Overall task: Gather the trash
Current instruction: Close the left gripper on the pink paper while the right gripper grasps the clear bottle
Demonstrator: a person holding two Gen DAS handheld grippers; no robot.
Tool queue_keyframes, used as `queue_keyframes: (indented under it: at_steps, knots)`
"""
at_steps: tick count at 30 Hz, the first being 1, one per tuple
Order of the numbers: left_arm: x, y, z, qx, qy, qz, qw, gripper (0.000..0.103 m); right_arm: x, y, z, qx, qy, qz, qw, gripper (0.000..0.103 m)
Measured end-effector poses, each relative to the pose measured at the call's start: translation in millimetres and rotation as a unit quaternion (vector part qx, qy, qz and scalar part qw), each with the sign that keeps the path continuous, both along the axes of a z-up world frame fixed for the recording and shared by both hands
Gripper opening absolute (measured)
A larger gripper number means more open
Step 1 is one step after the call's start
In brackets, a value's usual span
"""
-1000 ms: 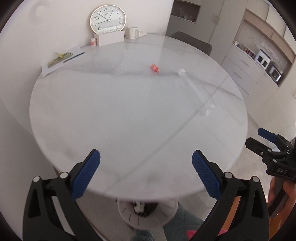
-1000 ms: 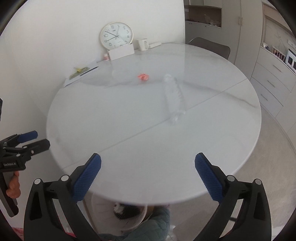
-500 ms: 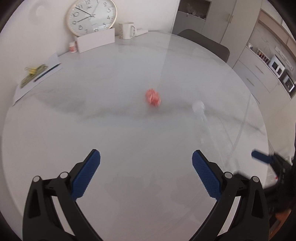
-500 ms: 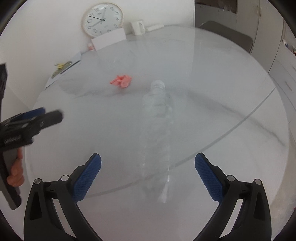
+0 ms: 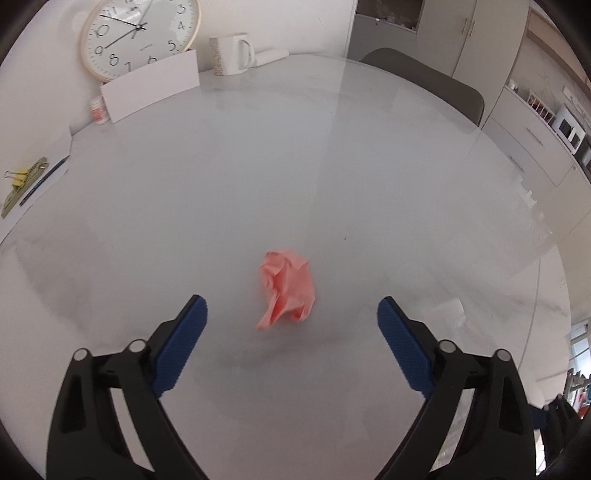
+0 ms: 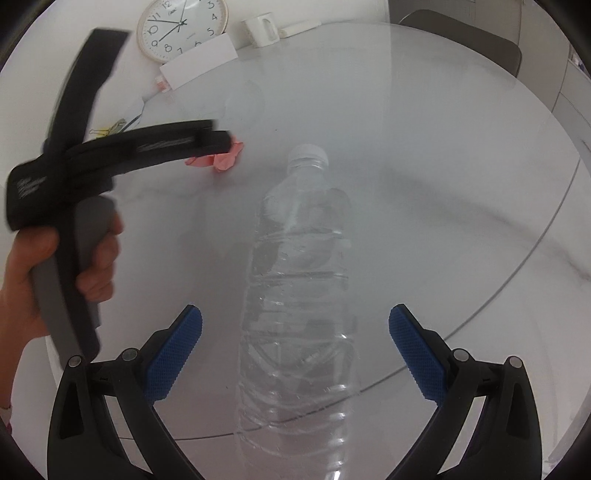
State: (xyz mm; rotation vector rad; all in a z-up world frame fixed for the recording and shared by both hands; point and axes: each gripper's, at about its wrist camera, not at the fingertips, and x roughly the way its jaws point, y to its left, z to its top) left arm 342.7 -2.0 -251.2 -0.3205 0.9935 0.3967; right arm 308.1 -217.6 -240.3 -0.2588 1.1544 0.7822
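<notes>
A crumpled pink paper ball (image 5: 286,288) lies on the round white table (image 5: 332,166). My left gripper (image 5: 291,306) is open, its blue pads on either side of the ball, just short of it. A clear empty plastic bottle (image 6: 299,295) lies on the table, its cap pointing away. My right gripper (image 6: 295,321) is open and straddles the bottle's lower body. In the right wrist view the left gripper (image 6: 218,142) hangs over the pink paper (image 6: 221,160), partly hiding it.
At the table's far edge stand a wall clock (image 5: 138,35), a white card (image 5: 151,90), a white mug (image 5: 231,53) and a small jar (image 5: 99,109). Papers with clips (image 5: 26,182) lie at the left. A grey chair (image 5: 424,79) stands behind the table.
Both grippers have moved forward over the table. The left one has closed in on the pink paper, the right one on the bottle. Both stay open.
</notes>
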Motion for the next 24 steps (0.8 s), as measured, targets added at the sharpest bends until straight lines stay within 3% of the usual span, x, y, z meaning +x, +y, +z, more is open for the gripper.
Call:
queue_keyframes:
  at_steps: [2, 7, 9, 16, 24]
  knots:
    - [8.6, 1.0, -5.4, -0.004, 0.005, -0.001, 1.0, 0.08, -0.6, 2.4, -1.2, 0.002, -0.001, 0.002, 1.0, 0.101]
    - [19.4, 6.4, -17.9, -0.016, 0.023, 0.001, 0.9996, 0.049, 0.7, 11.9, -2.3, -0.002, -0.011, 0.007, 1.0, 0.1]
    - [21.0, 6.1, -20.7, -0.014, 0.03, 0.006, 0.9994, 0.035, -0.2, 12.4, -3.1, -0.003, -0.013, 0.011, 1.0, 0.092]
    - [24.4, 0.3, -22.7, 0.006, 0.029, -0.012, 0.9995, 0.029, -0.1, 13.7, -9.7, -0.009, 0.002, 0.014, 1.0, 0.069]
    - [23.6, 1.1, -20.4, 0.001, 0.018, -0.017, 0.9997, 0.026, -5.2, 9.1, -7.8, 0.007, 0.015, 0.016, 1.0, 0.068]
